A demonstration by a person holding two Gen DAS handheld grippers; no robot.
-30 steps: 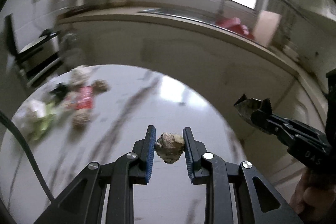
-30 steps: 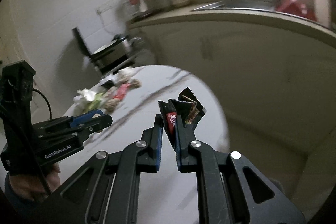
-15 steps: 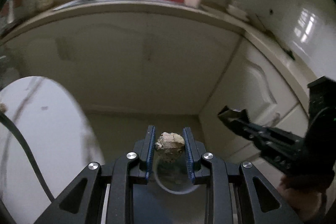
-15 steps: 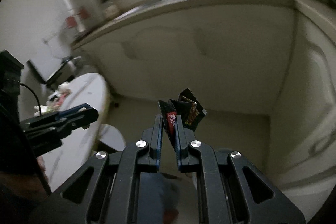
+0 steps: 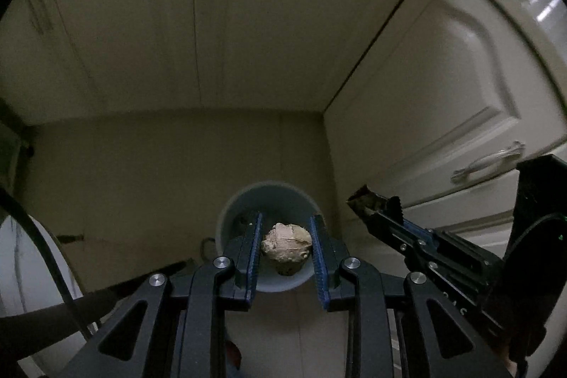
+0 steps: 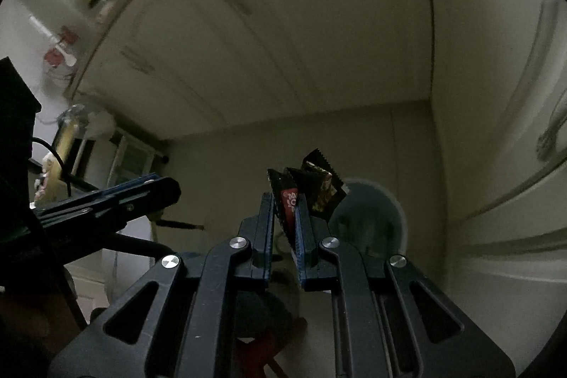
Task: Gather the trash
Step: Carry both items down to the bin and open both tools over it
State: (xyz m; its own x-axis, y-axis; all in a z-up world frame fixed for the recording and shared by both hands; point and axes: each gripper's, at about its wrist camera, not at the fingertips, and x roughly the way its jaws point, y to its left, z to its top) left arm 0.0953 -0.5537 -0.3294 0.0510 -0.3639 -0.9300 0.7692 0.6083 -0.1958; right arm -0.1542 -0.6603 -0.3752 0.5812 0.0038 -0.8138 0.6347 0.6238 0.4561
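Above a pale round bin [image 5: 273, 201] on the floor beside cream cabinet doors [image 5: 443, 101], the left claw [image 5: 286, 245] grips a crumpled paper wad [image 5: 286, 242] while the right claw [image 6: 285, 211] pinches a dark snack wrapper [image 6: 312, 190].

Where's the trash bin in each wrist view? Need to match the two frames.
Left wrist: bin bottom centre, on the floor directly behind the left claw and the crumpled wad it grips.
Right wrist: bin lower right of centre, past the right claw, partly hidden by its dark snack wrapper.
Shared landmark: the vertical cabinet corner seam rising above the bin.
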